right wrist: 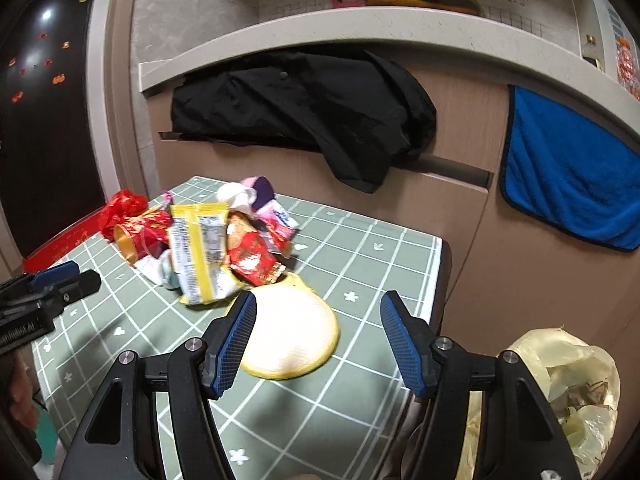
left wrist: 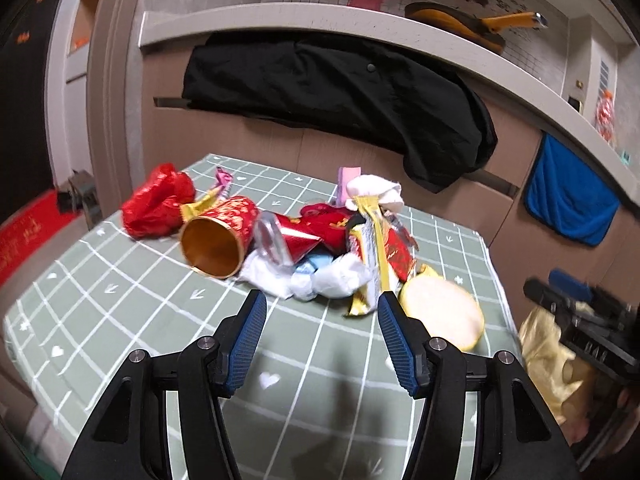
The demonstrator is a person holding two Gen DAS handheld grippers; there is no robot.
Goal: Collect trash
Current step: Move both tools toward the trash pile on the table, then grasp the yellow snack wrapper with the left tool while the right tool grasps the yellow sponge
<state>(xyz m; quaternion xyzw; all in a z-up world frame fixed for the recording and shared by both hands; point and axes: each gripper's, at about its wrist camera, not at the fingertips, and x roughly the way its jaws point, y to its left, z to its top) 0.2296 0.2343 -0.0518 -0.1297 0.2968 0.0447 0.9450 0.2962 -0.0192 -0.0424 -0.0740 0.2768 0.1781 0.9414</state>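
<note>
A heap of trash lies on the green checked tablecloth (left wrist: 120, 300): a red and gold paper cup (left wrist: 218, 240) on its side, a crushed red can (left wrist: 288, 240), white tissue (left wrist: 320, 280), a yellow wrapper (left wrist: 372, 256) (right wrist: 200, 252), red wrappers (right wrist: 252, 258) and a red plastic bag (left wrist: 156, 206). A round pale lid with a yellow rim (left wrist: 442, 310) (right wrist: 290, 334) lies nearest. My left gripper (left wrist: 322, 300) is open just short of the tissue, nothing between its pads. My right gripper (right wrist: 318, 308) is open above the lid's right edge, holding nothing.
A yellowish plastic bag (right wrist: 568, 384) (left wrist: 548, 356) hangs off the table's right side. Behind the table is a brown counter front with a black jacket (left wrist: 340, 92) and a blue towel (right wrist: 572, 176) draped over it. A dark door (right wrist: 44, 120) stands at the left.
</note>
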